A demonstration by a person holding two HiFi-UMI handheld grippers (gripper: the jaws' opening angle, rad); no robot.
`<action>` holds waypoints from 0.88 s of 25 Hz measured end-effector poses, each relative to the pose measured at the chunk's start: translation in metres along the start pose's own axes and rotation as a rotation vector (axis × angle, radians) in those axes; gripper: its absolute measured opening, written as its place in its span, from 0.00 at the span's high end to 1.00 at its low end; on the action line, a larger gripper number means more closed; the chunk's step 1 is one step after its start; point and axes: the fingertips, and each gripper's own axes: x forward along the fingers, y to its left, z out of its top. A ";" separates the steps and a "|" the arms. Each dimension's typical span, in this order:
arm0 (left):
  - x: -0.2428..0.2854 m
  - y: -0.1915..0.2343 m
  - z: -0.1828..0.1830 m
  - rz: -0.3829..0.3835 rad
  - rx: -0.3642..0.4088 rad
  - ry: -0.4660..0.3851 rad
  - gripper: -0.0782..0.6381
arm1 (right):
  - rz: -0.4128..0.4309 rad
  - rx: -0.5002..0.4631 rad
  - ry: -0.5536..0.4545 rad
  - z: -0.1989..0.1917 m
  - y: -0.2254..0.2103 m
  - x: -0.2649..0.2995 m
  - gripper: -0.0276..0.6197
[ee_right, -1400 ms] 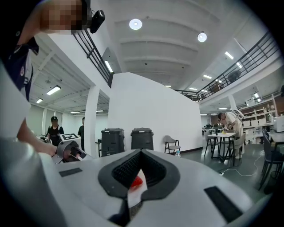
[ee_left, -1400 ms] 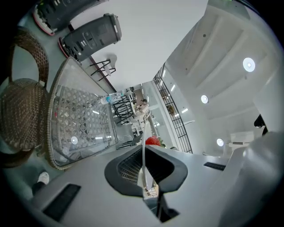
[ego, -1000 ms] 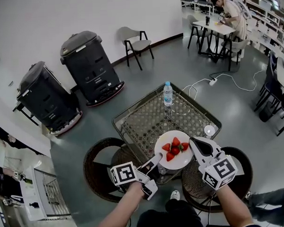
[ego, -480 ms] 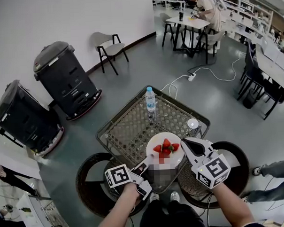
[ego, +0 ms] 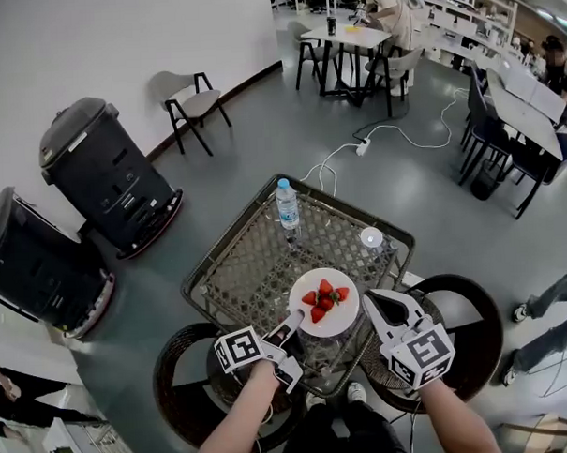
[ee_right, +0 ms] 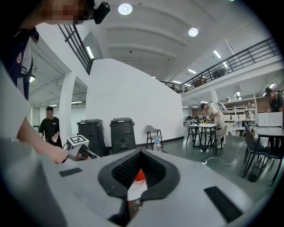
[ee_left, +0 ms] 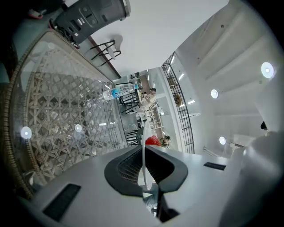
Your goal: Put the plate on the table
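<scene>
Holding the white plate (ego: pixel 324 302) from both sides, you have it level at the near corner of the table (ego: pixel 231 266), over the glass top. No view settles whether its underside touches the glass. A small heap of strawberries (ego: pixel 325 298) sits at the plate's middle.

Your left gripper (ego: pixel 290 326) is clenched on the plate's near-left rim; in the left gripper view the thin white edge runs straight between the two dark pads, with one red berry showing just past them. Your right gripper (ego: pixel 373 306) is clamped on the plate's right rim; its own view shows a white wedge of plate and a red berry pinched in the notch of the jaws.

Farther out on the woven, glass-covered tabletop, a water bottle (ego: pixel 286 205) with a blue label stands upright near the far corner, well apart from the plate. A small round white object (ego: pixel 371 237) lies near the right corner.

Two dark wicker seats (ego: pixel 183 385) flank you below the table's near edge. Across the grey floor, two black wheeled bins (ego: pixel 108 172) stand by the white wall, with a grey chair (ego: pixel 189 98) beside them, and a white cable (ego: pixel 392 136) trails over the floor.
</scene>
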 end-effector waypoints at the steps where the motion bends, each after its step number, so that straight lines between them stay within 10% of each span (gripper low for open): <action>1: 0.003 0.008 0.000 0.009 -0.004 0.004 0.87 | -0.005 0.005 0.006 -0.006 0.000 0.002 0.95; 22: 0.048 0.165 0.029 0.214 -0.101 0.012 0.87 | -0.060 0.105 0.160 -0.100 0.000 0.064 0.95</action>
